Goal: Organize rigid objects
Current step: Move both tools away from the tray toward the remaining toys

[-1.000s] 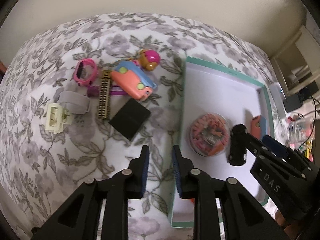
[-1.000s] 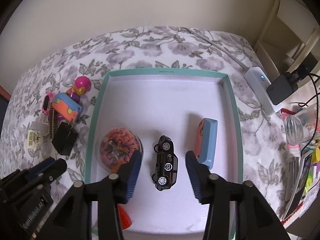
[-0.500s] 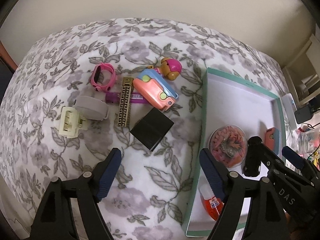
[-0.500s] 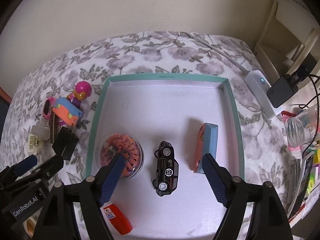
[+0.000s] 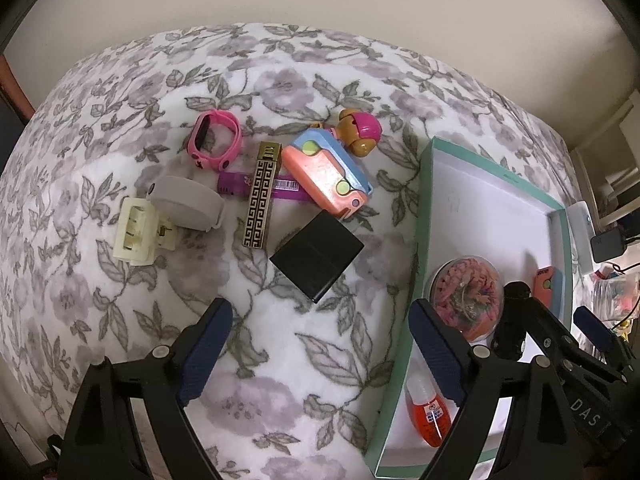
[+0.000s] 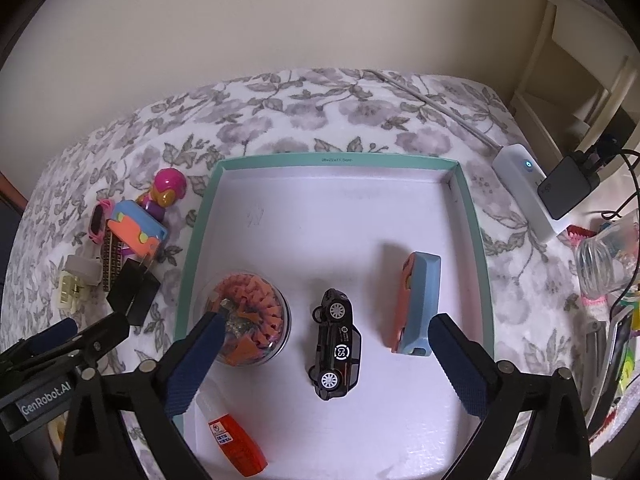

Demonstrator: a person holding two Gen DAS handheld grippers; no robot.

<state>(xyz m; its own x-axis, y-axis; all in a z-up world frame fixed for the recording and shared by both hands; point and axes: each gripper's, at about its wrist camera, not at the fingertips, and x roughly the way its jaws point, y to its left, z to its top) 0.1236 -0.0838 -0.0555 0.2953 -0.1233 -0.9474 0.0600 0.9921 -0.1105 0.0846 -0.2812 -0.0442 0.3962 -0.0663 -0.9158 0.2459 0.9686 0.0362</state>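
Teal tray sits on the floral cloth, w/ round tub, blue-orange case, black toy car & orange bottle inside. Your right gripper hangs over the car, jaws opening wide, pads clear of it. Your left gripper is opening too, nothing between, over cloth near the black square.
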